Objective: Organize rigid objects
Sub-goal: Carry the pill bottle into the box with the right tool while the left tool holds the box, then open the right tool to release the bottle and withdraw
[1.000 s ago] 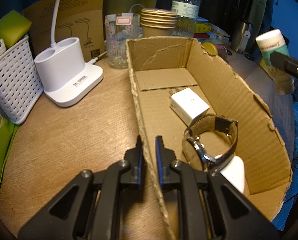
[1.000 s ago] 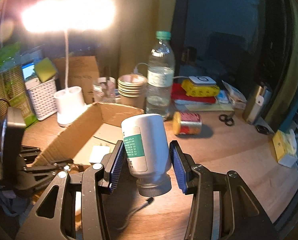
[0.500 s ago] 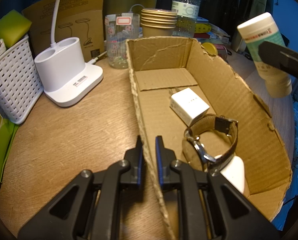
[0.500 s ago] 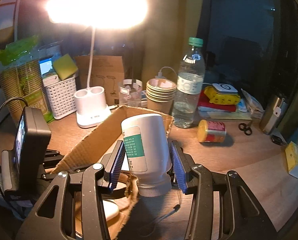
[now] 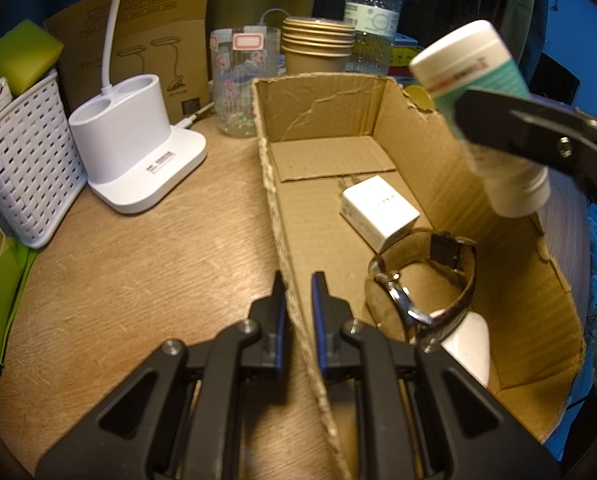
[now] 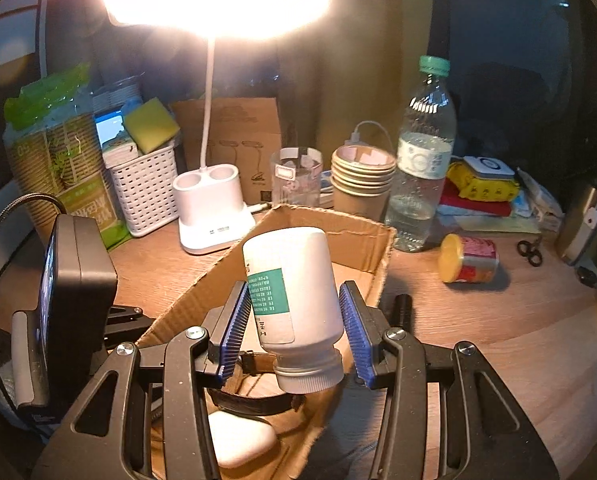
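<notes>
Left claw [image 5: 298, 292] is clamped on the cardboard box [image 5: 510, 280] wall, probably so it doesn't slide. Right claw [image 6: 294, 320] grips the white bottle [image 6: 294, 292] cap-down over the box, ready to drop it in.

We saw the white bottle [image 6: 294, 300] with its teal label tilted, cap downward, above the cardboard box [image 5: 438, 168] holding a white charger [image 5: 378, 210], brown-strapped watch [image 5: 422, 280] and white case [image 6: 240, 438].
</notes>
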Motion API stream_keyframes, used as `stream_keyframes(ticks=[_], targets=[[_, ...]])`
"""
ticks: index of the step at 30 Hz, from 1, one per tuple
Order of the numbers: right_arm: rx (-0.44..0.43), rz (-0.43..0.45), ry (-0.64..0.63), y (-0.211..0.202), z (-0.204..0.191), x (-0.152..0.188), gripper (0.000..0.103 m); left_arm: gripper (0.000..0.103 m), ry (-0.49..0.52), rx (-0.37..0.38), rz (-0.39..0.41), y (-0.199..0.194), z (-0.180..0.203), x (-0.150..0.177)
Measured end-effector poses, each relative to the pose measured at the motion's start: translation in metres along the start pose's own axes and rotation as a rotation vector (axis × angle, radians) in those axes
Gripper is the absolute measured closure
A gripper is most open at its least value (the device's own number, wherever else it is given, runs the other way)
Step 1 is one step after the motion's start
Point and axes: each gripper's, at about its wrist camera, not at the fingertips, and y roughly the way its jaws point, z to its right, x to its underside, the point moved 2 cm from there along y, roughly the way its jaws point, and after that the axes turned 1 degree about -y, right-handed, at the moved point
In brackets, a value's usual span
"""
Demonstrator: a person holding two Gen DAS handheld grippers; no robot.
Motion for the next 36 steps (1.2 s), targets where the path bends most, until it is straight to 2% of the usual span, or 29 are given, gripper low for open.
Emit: stream_keyframes(ticks=[11, 20, 21, 25, 36], targets=[[-0.093, -0.071, 0.014, 0.029, -0.010, -0.003, 0.054, 0.091, 0.000, 0.000, 0.000, 0.000, 0.000, 0.000], [-0.114, -0.147, -0.019, 0.042, -0.019, -0.002, 0.054, 0.091, -0.003, 0.002, 0.000, 0.001, 0.002, 0.001], [-0.116, -0.144, -0.014, 0.041, -0.019, -0.002, 0.053, 0.091, -0.003, 0.002, 0.001, 0.001, 0.002, 0.001], [-0.123, -0.135, 0.033, 0.039, -0.009, -0.002, 0.038, 0.091, -0.003, 0.002, 0.000, 0.001, 0.004, 0.002], [-0.091, -0.090, 0.076, 0.022, 0.007, 0.003, 0.037, 0.091, -0.003, 0.003, 0.000, 0.001, 0.004, 0.002]])
